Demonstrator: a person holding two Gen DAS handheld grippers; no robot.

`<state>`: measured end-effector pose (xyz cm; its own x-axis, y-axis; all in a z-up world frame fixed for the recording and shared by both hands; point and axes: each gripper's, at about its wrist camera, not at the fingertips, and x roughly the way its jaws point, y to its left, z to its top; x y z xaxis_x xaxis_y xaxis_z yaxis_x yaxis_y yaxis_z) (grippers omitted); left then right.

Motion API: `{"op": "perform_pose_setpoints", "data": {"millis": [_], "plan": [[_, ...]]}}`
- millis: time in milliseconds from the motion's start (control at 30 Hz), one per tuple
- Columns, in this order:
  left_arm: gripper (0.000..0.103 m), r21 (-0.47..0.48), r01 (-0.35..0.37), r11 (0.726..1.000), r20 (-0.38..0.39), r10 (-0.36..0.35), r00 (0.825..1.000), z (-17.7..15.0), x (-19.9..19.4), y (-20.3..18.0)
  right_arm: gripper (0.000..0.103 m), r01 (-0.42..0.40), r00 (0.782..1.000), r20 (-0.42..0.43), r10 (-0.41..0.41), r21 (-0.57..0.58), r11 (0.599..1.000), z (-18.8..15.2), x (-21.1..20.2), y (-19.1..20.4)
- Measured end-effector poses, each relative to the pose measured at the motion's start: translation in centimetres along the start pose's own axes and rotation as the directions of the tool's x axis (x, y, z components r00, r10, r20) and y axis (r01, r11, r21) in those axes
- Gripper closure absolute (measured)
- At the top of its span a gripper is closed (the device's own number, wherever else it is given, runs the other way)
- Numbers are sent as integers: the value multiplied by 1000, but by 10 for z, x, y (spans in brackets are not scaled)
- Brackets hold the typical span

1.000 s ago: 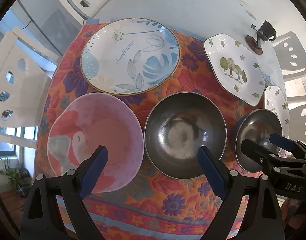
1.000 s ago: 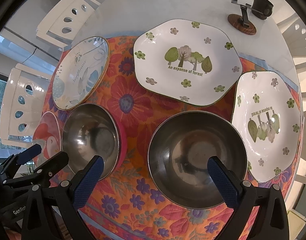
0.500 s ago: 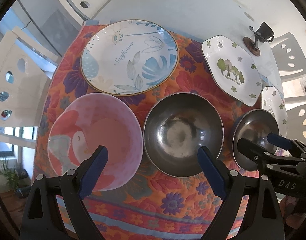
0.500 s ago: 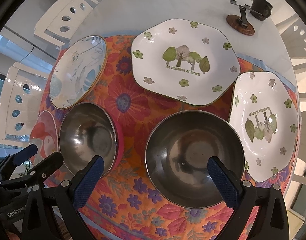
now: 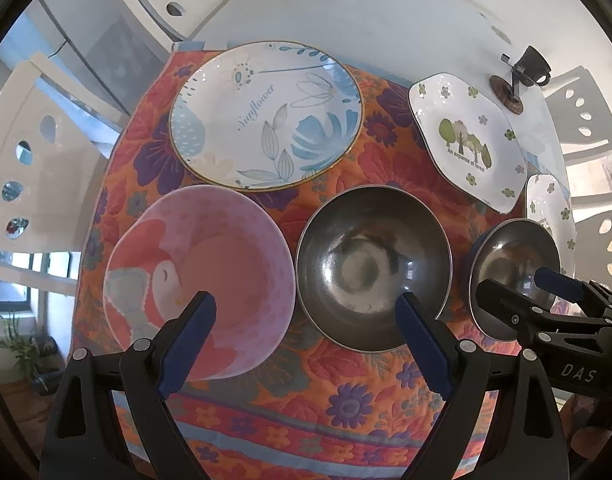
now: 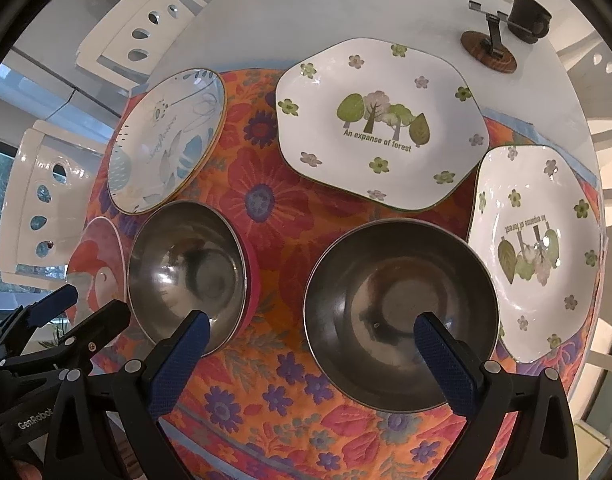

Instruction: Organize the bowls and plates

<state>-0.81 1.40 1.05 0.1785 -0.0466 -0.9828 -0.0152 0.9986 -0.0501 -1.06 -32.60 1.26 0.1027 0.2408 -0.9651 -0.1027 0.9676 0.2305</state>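
Both grippers were held wide apart and grasping nothing above the flowered orange cloth (image 6: 261,200) on the worktop. The left gripper (image 5: 306,320) was seen between the pink penguin bowl (image 5: 201,280) and the steel bowl with a pink outside (image 5: 372,264), its jaws straddling their two near rims. The right gripper (image 6: 312,340) was nearer to the larger steel bowl (image 6: 402,312), which lay just ahead and slightly right of its centre. The round blue-flower plate (image 5: 265,114) and two white hexagonal forest plates (image 6: 382,124) (image 6: 538,252) lay further back, not yet stacked.
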Motion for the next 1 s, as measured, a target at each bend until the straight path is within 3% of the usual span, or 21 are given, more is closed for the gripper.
{"op": "perform_pose_setpoints", "data": {"millis": [1000], "plan": [[13, 21, -17, 1000, -16, 17, 1000, -6, 2, -1, 2, -3, 1000, -5, 3, 9, 1000, -3, -5, 3]]}}
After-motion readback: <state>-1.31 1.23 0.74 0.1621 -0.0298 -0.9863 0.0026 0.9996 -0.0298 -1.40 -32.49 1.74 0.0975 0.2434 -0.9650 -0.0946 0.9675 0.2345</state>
